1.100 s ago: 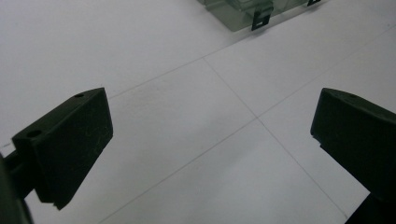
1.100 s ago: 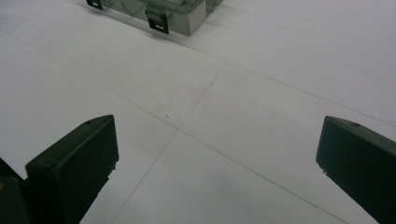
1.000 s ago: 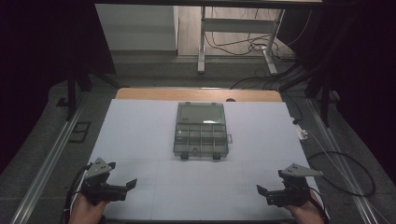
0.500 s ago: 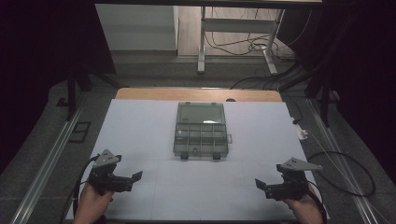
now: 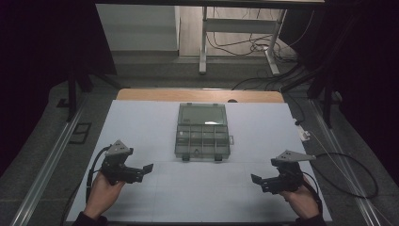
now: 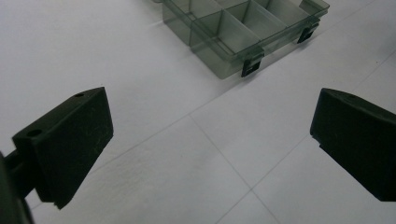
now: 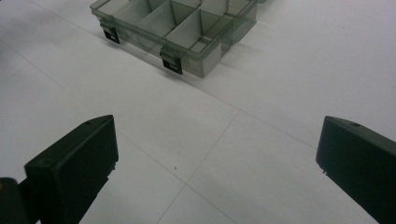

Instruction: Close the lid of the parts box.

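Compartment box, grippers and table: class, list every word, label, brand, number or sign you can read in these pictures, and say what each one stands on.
None can be read.
Compartment box: clear lid, dividers and black latches carry no lettering that shows.
Left gripper and right gripper: plain black jaws, wide open; the grey plate shows no marking.
White table: faint seam lines, no print.
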